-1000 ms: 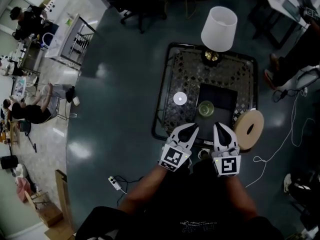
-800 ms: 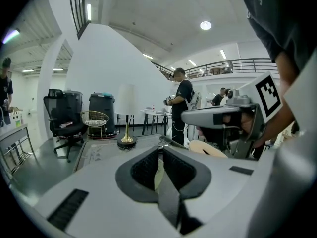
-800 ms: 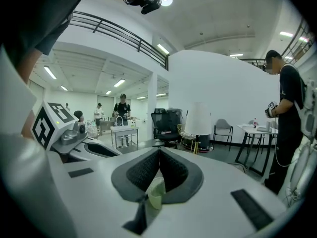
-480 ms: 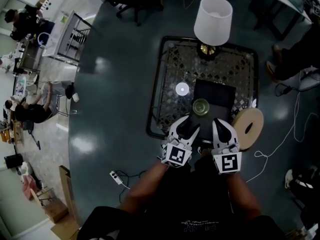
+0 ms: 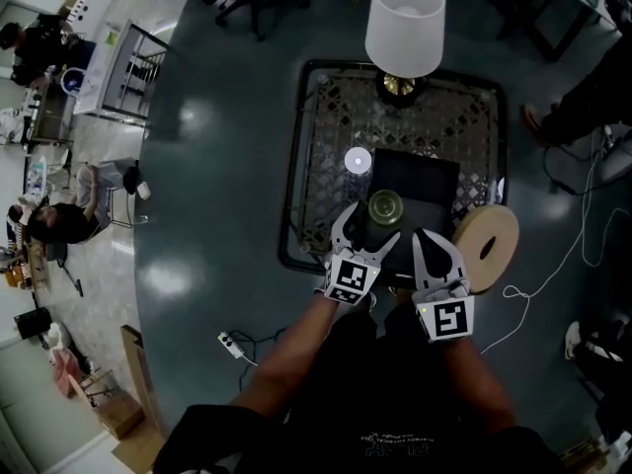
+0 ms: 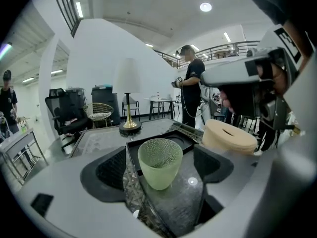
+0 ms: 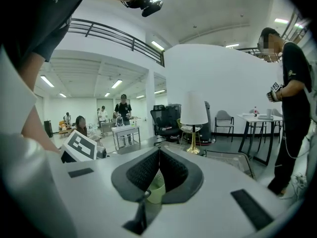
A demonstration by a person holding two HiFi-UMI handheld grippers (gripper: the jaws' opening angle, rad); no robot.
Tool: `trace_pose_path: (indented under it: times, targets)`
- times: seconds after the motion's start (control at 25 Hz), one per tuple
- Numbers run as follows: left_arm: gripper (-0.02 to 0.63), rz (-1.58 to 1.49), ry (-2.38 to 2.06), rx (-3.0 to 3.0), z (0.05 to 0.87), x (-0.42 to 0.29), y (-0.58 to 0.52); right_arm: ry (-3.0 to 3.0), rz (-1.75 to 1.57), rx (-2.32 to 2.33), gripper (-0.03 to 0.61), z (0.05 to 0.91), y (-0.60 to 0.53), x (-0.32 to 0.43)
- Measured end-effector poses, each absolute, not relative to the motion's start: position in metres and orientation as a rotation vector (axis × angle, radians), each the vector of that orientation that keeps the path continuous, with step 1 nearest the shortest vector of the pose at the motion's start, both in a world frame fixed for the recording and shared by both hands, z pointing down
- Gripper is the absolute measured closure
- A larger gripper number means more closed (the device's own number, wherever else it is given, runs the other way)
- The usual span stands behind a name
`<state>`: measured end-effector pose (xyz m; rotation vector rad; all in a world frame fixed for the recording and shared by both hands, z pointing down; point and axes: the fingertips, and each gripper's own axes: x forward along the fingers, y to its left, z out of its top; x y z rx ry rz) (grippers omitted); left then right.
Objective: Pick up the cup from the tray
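Left gripper: the left gripper (image 5: 366, 233) stands wide, its jaws having just been opening, with the cup between the two dark ribbed pads (image 6: 111, 168) and a gap showing on each side.
Cup: the pale green, dimpled glass cup (image 6: 159, 162) stands upright and empty between the left gripper's jaws, on the corner of the black rectangular tray (image 5: 427, 179) nearest that gripper.
Right gripper: the right gripper (image 5: 437, 244) has its jaws pressed together on nothing; it hangs just to the right of the left one, and the cup shows low beyond its tips.
Step in hand: by the look of it, this is the final approach before the grasp, and nothing has been lifted yet.
Centring: the cup seems roughly midway between the pads; any small correction is best made before closing, so both pads meet the wall together and do not shove it sideways.
Grip height: the cup tapers toward its foot, so a hold around the middle or upper wall looks safer than one low down, where it may squirt upward.
Pressure: the glass is likely rigid and slippery, though the dimples should help; a slow, firm close suits it.
Lift: straight up, upright, clearing the tray's raised rim.
Surroundings: beyond the jaws, the white-shaded lamp with a brass foot (image 5: 405, 24) stands well clear; the round beige box (image 5: 491, 246) lies to the right.
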<state>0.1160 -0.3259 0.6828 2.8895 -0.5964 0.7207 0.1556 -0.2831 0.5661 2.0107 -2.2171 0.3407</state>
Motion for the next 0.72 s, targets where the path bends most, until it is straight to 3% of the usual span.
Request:
trace_pose_path:
  times: [0.72]
  targets:
    - [0.201,0.843,-0.569,2.898,0.724,0.144,-0.341,-2.207,0.386,2.021,0.569,0.586,-0.283,0.178]
